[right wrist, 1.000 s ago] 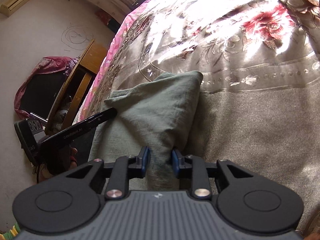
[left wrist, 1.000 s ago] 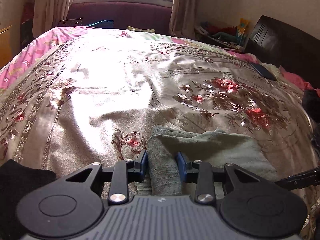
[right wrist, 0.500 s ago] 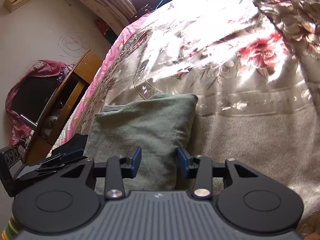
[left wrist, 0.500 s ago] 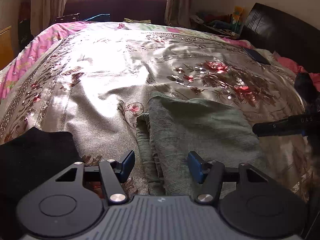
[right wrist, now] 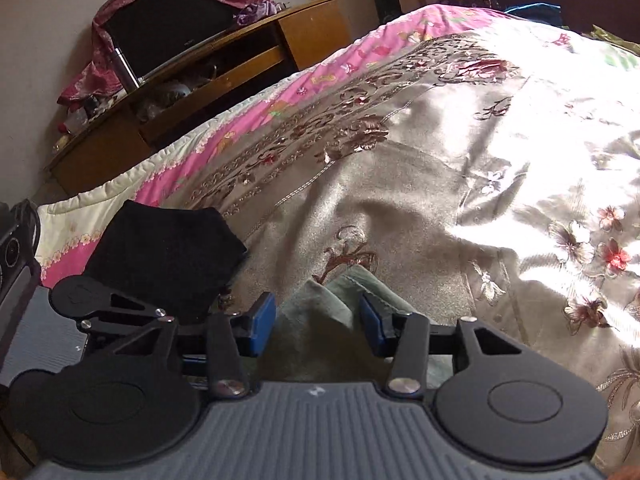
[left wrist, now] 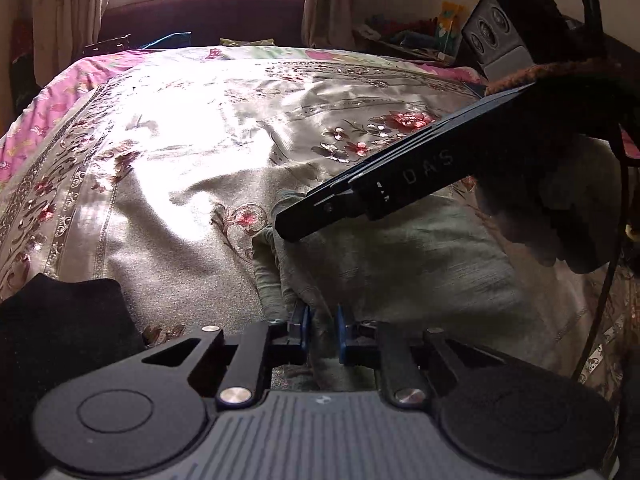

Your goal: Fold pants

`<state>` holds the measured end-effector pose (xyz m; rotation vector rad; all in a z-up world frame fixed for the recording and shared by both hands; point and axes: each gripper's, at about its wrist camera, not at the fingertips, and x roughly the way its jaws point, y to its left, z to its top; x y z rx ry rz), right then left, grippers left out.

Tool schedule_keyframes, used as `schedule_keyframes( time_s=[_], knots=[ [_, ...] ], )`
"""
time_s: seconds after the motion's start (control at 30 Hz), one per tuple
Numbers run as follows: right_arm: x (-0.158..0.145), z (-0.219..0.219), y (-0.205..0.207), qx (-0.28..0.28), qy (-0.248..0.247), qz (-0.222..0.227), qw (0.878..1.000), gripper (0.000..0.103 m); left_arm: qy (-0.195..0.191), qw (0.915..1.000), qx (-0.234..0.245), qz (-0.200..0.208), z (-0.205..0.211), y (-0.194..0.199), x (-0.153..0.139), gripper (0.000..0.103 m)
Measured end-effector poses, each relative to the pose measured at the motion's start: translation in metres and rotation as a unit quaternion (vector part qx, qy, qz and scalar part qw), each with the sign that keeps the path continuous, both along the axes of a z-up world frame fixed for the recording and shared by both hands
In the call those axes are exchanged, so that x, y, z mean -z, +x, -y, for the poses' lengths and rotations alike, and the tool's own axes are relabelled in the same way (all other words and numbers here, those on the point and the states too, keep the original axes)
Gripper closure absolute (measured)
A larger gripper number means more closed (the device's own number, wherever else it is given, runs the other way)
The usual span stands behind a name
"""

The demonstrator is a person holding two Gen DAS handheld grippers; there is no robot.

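Note:
The grey-green pants (left wrist: 400,268) lie folded in a thick bundle on the floral bedspread (left wrist: 180,160). My left gripper (left wrist: 322,334) is shut on the near left edge of the pants. In the left wrist view my right gripper's black finger (left wrist: 384,192) reaches in from the right over the bundle's far left corner. In the right wrist view my right gripper (right wrist: 318,324) is open, its blue pads on either side of a raised corner of the pants (right wrist: 332,312) without pinching it.
A black cloth (left wrist: 64,320) lies on the bed left of the pants, also in the right wrist view (right wrist: 168,256). A wooden TV stand (right wrist: 200,80) stands beside the bed. A dark headboard and a cluttered shelf (left wrist: 408,36) are at the far right.
My left gripper was shut on the pants, opened, and has shut again on their near edge. My right gripper let go, opened wider and swung across over the bundle's far left corner.

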<state>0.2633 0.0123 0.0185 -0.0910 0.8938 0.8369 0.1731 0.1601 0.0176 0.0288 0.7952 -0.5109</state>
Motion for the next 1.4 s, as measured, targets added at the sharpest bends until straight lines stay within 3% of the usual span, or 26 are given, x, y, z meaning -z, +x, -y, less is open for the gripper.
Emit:
schedule_keyframes(
  time_s=[0.03, 0.1, 0.3, 0.4, 0.53, 0.57, 0.67, 0.73, 0.77, 0.93, 1.0, 1.07, 1.13, 1.2, 1.27, 1.4],
  knots=[
    [0.002, -0.004, 0.001, -0.002, -0.016, -0.001, 1.0, 0.102, -0.006, 1.0, -0.002, -0.004, -0.003, 0.0, 0.002, 0.071],
    [0.001, -0.003, -0.001, -0.009, -0.024, -0.015, 1.0, 0.101, -0.021, 0.9997, -0.006, -0.01, -0.008, 0.001, 0.004, 0.07],
    [-0.04, 0.015, -0.004, 0.017, 0.016, 0.02, 1.0, 0.102, -0.064, 0.9978, -0.014, 0.006, -0.014, 0.002, -0.004, 0.068],
    [-0.028, 0.013, 0.015, 0.052, 0.014, 0.017, 0.998, 0.102, -0.039, 0.9988, -0.03, 0.003, -0.011, 0.012, 0.006, 0.061],
    [0.026, -0.003, 0.031, 0.1, -0.056, -0.011, 0.993, 0.096, -0.035, 0.9981, -0.045, -0.024, -0.012, 0.018, 0.021, 0.06],
    [0.028, -0.001, 0.026, 0.104, -0.049, -0.007, 0.993, 0.095, -0.028, 0.9983, -0.045, -0.024, -0.012, 0.015, 0.018, 0.06],
    [0.005, 0.027, 0.004, 0.119, 0.021, 0.003, 0.993, 0.09, -0.019, 0.9984, -0.042, -0.032, -0.014, 0.0, 0.015, 0.06],
    [-0.012, 0.048, -0.012, 0.133, 0.044, 0.02, 0.99, 0.068, -0.019, 0.9984, -0.043, -0.031, -0.016, -0.012, 0.012, 0.061],
    [-0.02, 0.061, -0.023, 0.137, 0.052, 0.032, 0.989, 0.067, -0.018, 0.9985, -0.044, -0.027, -0.016, -0.019, 0.009, 0.061],
    [-0.03, 0.098, -0.076, 0.141, 0.021, 0.068, 0.987, 0.067, 0.017, 0.9974, -0.062, -0.032, -0.017, -0.032, 0.013, 0.06],
    [-0.022, 0.096, -0.082, 0.134, -0.003, 0.076, 0.988, 0.069, 0.031, 0.9974, -0.057, -0.033, -0.013, -0.034, 0.013, 0.06],
    [-0.008, 0.092, -0.075, 0.145, -0.019, 0.081, 0.986, 0.064, 0.064, 0.9963, -0.051, -0.027, -0.004, -0.038, 0.01, 0.06],
    [0.019, 0.094, -0.051, 0.169, -0.036, 0.011, 0.985, 0.061, 0.078, 0.9953, -0.05, -0.03, 0.0, -0.037, 0.01, 0.06],
    [0.031, 0.101, -0.043, 0.198, -0.021, -0.019, 0.98, 0.062, 0.068, 0.995, -0.057, -0.046, -0.005, -0.033, 0.008, 0.059],
    [0.012, 0.114, -0.059, 0.206, 0.01, 0.006, 0.978, 0.061, 0.044, 0.9951, -0.067, -0.059, -0.014, -0.032, 0.002, 0.059],
    [-0.014, 0.15, -0.099, 0.214, 0.059, 0.018, 0.975, 0.047, 0.001, 0.9975, -0.056, -0.044, -0.022, -0.03, -0.014, 0.053]
  ],
)
